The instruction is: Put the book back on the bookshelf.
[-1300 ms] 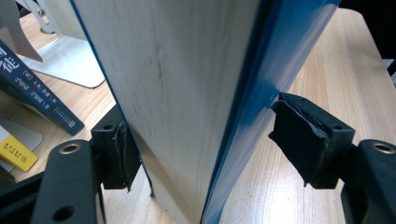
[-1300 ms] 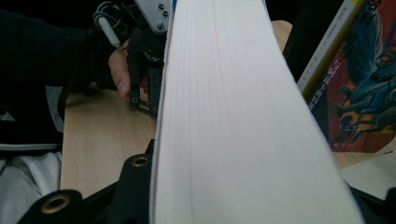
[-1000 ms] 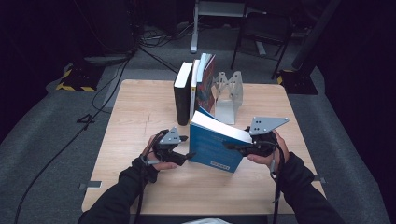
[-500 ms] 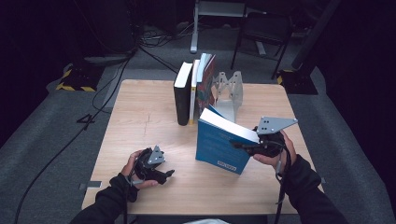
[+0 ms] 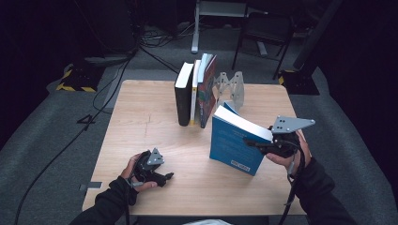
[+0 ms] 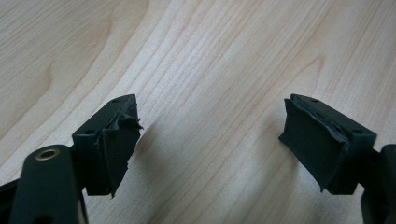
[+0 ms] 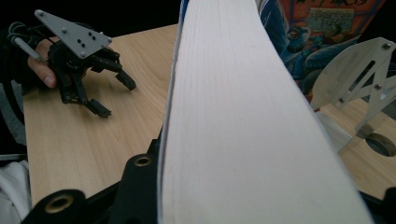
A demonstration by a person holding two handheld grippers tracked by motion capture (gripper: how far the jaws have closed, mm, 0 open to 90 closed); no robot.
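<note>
The right tongs (image 5: 263, 146) are clamped on the fore-edge of a blue paperback (image 5: 233, 143), which stands tilted near the right edge of the bench (image 5: 141, 117), its lower corner touching or almost touching the wood and its white page block facing up toward the right hand. In the right gripper view those pages (image 7: 243, 126) run straight out from between the jaws, so the book's long axis lies roughly along the reach of those tongs, pointing toward the far edge. That is the relation the next move likely turns on: the row of standing books (image 5: 195, 91) sits toward the far edge at mid-bench, beyond and to the left of the held book, with a metal bookend (image 5: 232, 86) just beside the row on its right (the gap between row and bookend looks the natural slot, though that is a judgement). The right hand is clearly the nearer one to that gap. The left tongs (image 5: 162, 177) rest low near the near-left corner, jaws apart and holding nothing, well apart from the book.
</note>
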